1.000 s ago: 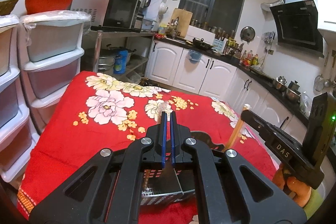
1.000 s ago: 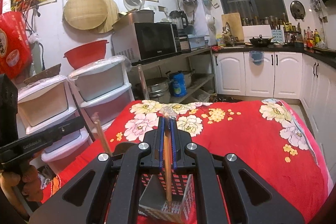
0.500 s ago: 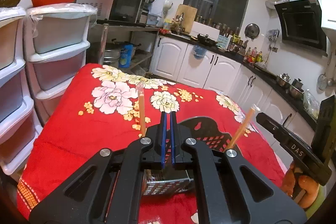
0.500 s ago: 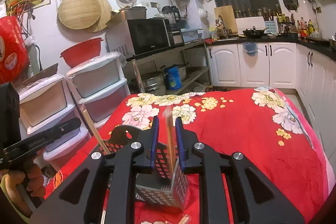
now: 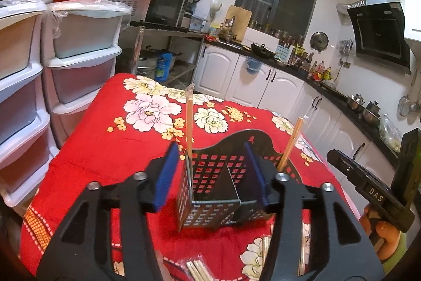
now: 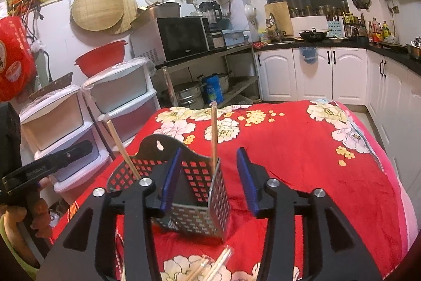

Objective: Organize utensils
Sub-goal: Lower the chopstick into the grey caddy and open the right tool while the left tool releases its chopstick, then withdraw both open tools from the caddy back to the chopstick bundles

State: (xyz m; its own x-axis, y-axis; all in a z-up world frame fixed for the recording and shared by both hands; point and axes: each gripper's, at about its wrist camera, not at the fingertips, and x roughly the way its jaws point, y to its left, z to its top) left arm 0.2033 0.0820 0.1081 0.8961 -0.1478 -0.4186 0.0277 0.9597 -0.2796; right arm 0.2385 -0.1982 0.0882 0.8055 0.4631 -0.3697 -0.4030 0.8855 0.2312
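Between both spread fingers, the left hand-held gripper [image 5: 211, 171] and right hand-held gripper [image 6: 210, 173] are framing the black utensil caddy [image 5: 223, 175], which is holding 2 chopsticks [image 5: 189, 120] upright on the red floral worktop [image 5: 105, 139].

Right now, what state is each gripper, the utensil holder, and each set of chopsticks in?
Left gripper: open, empty.
Right gripper: open, empty.
Utensil holder: upright on the red floral cloth, two compartments.
Left chopstick pair: standing near-upright in the holder's left compartment.
Right chopstick pair: leaning in the right compartment.
Loose chopsticks: lying on the cloth in front of the holder.
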